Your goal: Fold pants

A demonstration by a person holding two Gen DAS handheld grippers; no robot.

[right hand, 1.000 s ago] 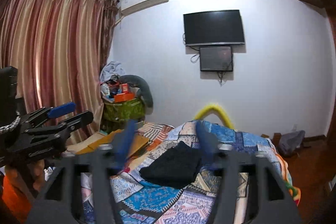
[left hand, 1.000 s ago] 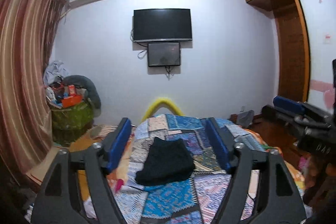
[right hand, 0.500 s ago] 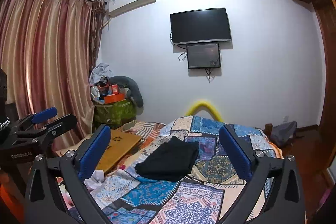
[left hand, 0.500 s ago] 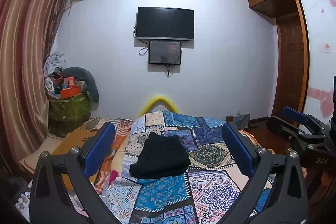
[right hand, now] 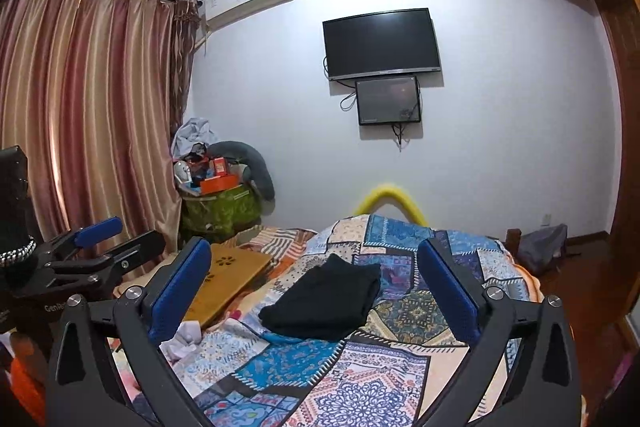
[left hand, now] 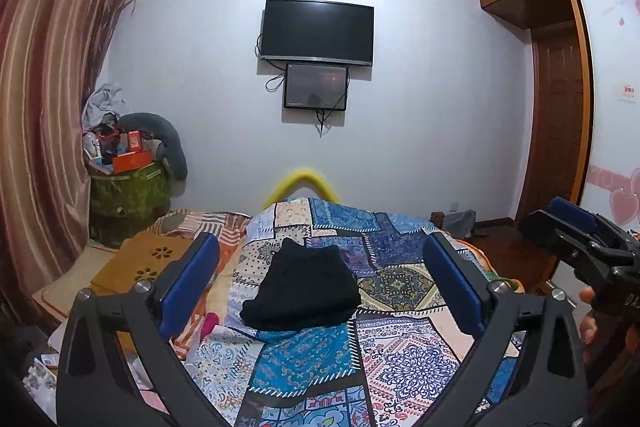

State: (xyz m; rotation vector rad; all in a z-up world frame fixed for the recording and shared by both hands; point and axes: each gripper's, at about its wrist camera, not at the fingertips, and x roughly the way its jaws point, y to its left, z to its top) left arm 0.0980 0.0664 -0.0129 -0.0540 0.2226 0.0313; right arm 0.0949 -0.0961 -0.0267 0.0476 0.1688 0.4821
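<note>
Two spread hand-held grippers, left (left hand: 320, 285) and right (right hand: 314, 287), above folded pants (left hand: 302, 293), fingertips (left hand: 588, 315) only in left view.

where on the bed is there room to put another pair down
Bare quilt lies in front of the folded pants and to their right, up to the bed's right edge. The left side is crowded: a wooden tray and loose cloth.
</note>
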